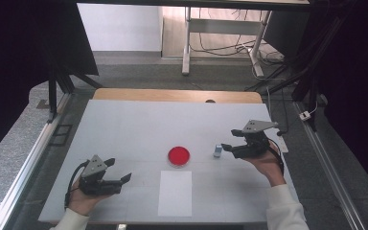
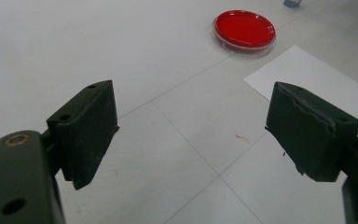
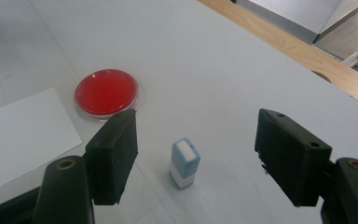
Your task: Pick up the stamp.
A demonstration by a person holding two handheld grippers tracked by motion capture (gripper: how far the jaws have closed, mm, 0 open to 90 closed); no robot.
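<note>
We saw even, diffuse overhead light on the pale table in the high view, with dark curtained areas at the upper left and right of the frame and a brighter floor strip at the top centre. Shadows were faint and soft. In the left gripper view the upper left washed out toward white, and the near jaws at the bottom were slightly soft. In the right gripper view the red dish showed a mild sheen, while the frame stayed fairly sharp though grainy.
</note>
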